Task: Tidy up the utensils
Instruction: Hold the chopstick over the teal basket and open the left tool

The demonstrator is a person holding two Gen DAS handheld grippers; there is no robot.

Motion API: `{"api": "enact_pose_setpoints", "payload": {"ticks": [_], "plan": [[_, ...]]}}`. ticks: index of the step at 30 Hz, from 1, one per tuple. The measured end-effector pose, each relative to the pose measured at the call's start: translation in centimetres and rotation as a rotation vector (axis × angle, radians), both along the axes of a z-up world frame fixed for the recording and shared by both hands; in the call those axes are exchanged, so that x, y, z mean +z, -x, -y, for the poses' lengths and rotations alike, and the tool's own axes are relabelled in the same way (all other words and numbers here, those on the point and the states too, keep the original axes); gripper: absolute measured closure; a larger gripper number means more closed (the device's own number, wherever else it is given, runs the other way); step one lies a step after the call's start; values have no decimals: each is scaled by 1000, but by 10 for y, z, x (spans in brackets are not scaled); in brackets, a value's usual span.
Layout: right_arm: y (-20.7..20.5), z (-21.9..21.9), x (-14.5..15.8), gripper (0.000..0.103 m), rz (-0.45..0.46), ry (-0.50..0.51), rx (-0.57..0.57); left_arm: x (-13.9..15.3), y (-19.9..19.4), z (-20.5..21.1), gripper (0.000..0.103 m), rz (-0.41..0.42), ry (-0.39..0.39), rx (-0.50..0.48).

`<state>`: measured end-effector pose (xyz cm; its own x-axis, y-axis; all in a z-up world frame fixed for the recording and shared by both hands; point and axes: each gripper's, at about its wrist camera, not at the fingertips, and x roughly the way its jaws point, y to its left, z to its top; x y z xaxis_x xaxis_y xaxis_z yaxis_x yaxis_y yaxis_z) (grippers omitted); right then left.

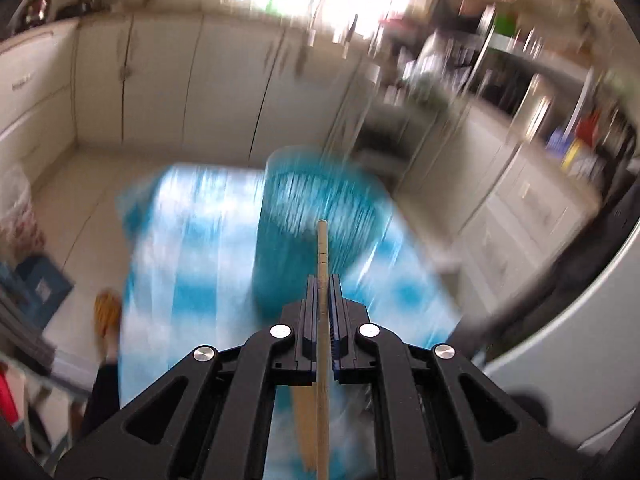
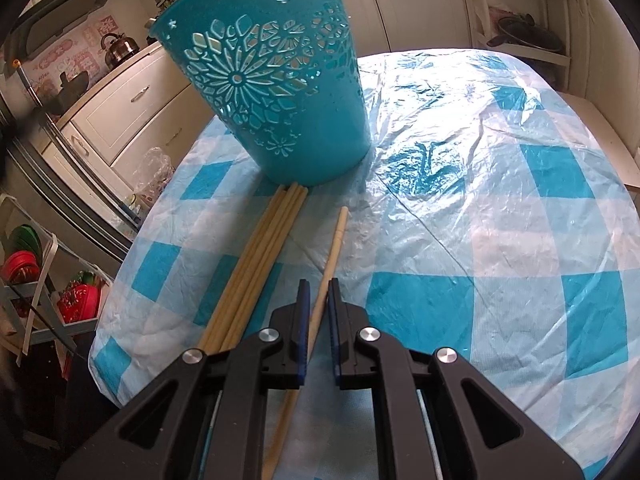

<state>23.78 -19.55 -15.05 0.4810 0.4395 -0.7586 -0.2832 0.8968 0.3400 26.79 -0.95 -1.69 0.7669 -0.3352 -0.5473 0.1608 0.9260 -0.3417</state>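
Observation:
My left gripper [image 1: 323, 280] is shut on a pale wooden chopstick [image 1: 322, 248], which sticks out forward past the fingertips. It is raised above the checked table, with the teal cut-out basket [image 1: 292, 240] blurred just ahead. In the right wrist view the same basket [image 2: 272, 80] stands upright on the cloth. A bundle of several chopsticks [image 2: 260, 256] lies with its tips against the basket's base. One single chopstick [image 2: 338, 240] lies beside the bundle. My right gripper [image 2: 319, 284] hovers over that chopstick with its jaws nearly together, and the stick shows through the narrow gap.
The round table wears a crinkled blue-and-white checked plastic cloth [image 2: 480, 200]. White kitchen cabinets [image 1: 160, 80] ring the room. A rack with red and green dishes [image 2: 24, 264] stands at the left, and a kettle [image 2: 120, 48] sits on a far counter.

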Motion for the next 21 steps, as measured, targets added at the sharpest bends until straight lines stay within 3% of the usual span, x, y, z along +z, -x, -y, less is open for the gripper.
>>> {"api": "enact_pose_setpoints", "payload": {"ticks": [4, 7, 14, 21], "plan": [[0, 2, 0, 93, -7, -16, 0, 58, -20, 6, 98, 204, 66, 44], [-1, 3, -1, 94, -12, -27, 1, 76, -41, 14, 98, 297, 59, 92], [-5, 5, -1, 93, -39, -48, 1, 46, -120, 21, 98, 282, 64, 249], [-10, 6, -2, 93, -58, -70, 3, 27, -147, 26, 98, 286, -7, 294]]}}
